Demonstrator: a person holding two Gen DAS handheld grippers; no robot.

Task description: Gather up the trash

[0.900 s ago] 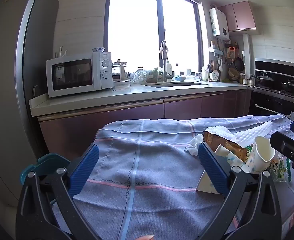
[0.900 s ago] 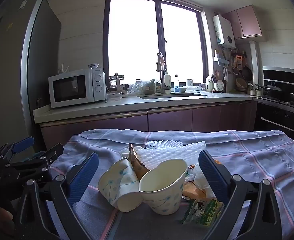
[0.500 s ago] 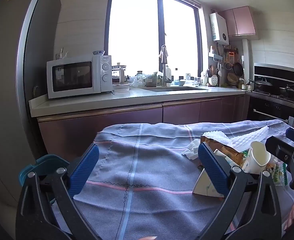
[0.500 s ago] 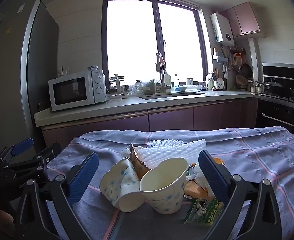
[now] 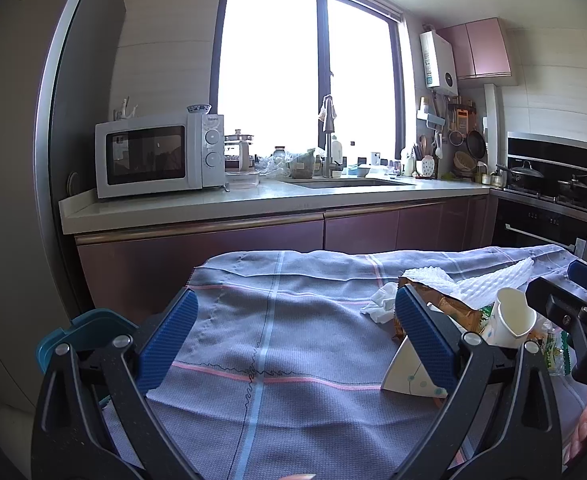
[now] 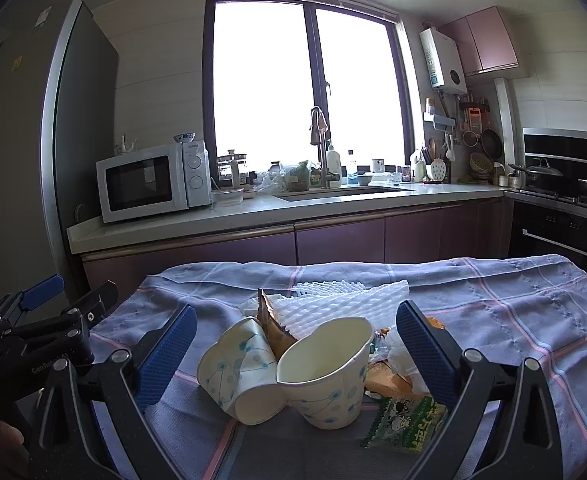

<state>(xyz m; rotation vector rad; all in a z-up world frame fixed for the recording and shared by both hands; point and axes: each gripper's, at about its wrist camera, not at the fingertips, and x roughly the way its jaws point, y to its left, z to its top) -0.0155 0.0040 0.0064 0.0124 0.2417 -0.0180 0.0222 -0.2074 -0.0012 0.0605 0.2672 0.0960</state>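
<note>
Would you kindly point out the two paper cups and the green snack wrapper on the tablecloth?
Upright-tilted paper cup (image 6: 325,392): right wrist view, on its patterned outer wall.
Tipped-over paper cup (image 6: 233,364): right wrist view, on its side wall.
Green snack wrapper (image 6: 409,424): right wrist view, on its printed face.

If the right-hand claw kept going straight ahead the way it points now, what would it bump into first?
Most likely the upright paper cup, which sits between the open fingers of the right gripper, with the tipped cup beside it. Depth is hard to judge through this lens.

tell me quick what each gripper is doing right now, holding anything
Left gripper: open, holding nothing, only tablecloth between its fingers.
Right gripper: open, holding nothing, paper cups lie between its fingers, untouched.
</note>
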